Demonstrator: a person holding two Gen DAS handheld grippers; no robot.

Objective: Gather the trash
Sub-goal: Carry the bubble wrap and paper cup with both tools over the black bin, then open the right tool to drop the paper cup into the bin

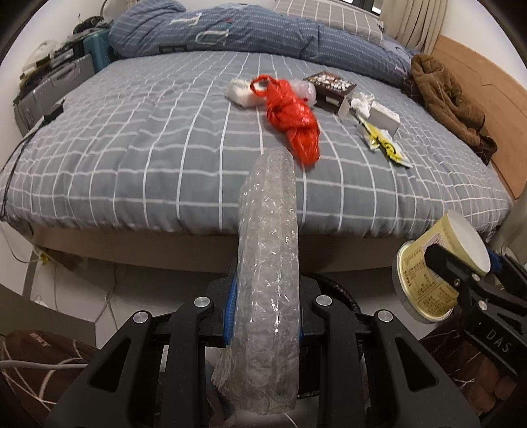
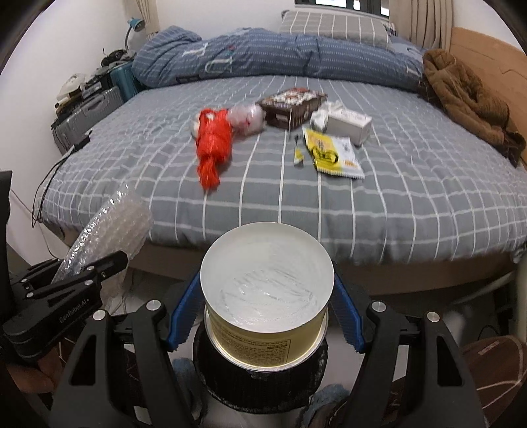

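My left gripper (image 1: 263, 296) is shut on a roll of clear bubble wrap (image 1: 270, 263), held in front of the bed's near edge; it also shows in the right wrist view (image 2: 108, 227). My right gripper (image 2: 266, 296) is shut on a yellow paper cup (image 2: 266, 296) with a white bottom, held above a black round bin (image 2: 263, 385). The cup shows in the left wrist view (image 1: 438, 260). On the bed lie a red plastic bag (image 1: 293, 115), a brown box (image 1: 329, 89), a white box (image 1: 383, 118), a yellow wrapper (image 1: 388, 145) and white tissue (image 1: 242, 93).
The grey checked bed (image 1: 164, 148) carries a blue duvet (image 1: 230, 29) at the back and a brown jacket (image 1: 451, 98) at the right. Suitcases (image 1: 56, 85) stand at the left. Cables (image 1: 19, 158) hang at the bed's left edge. Brown slippers (image 1: 49, 359) lie on the floor.
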